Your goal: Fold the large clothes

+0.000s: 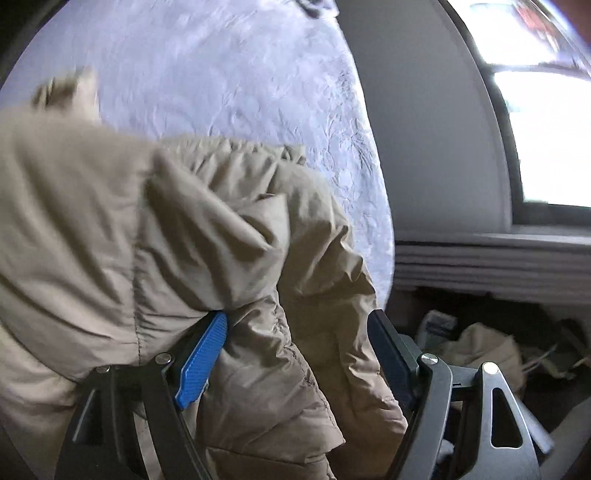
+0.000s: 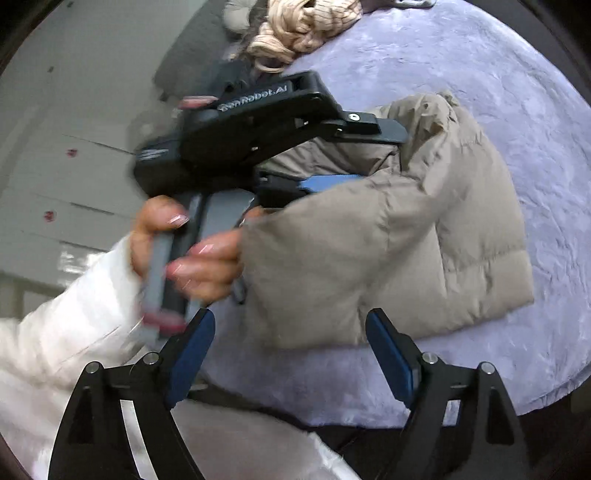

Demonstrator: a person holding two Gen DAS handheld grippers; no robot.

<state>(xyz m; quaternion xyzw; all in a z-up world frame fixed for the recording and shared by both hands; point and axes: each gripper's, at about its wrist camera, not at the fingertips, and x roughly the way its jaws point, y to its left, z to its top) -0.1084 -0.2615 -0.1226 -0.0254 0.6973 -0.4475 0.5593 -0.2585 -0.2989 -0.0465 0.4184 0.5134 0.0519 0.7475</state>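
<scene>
A beige quilted puffer jacket (image 2: 406, 236) lies partly folded on a pale lavender plush bed cover (image 2: 517, 92), its padded bulk bunched into thick folds.

The left gripper (image 1: 295, 343) points steeply down over the jacket. Its blue-padded fingers (image 1: 201, 360) stand wide apart with a ridge of jacket fabric rising between them; the fabric lies against the left pad, but the pads are not pressed together on it. In the right wrist view the same gripper (image 2: 369, 158) reaches in from the left, its black body lying across the top of the jacket with fabric bulging around the spread fingers. A person's hand (image 2: 192, 251) wraps the grey handle, fingers curled round it, wrist angled downward, a white fluffy sleeve (image 2: 74, 314) covering the forearm.

The right gripper (image 2: 290, 350) hangs above the near edge of the jacket, tilted downward, its dark blue fingers (image 2: 391, 358) spread apart with nothing between them; the jacket's hem and the bed cover show through the gap.

At the bed's far end lies a cream knitted garment (image 2: 303, 26). A bright window (image 1: 546, 122) stands beside the bed.
</scene>
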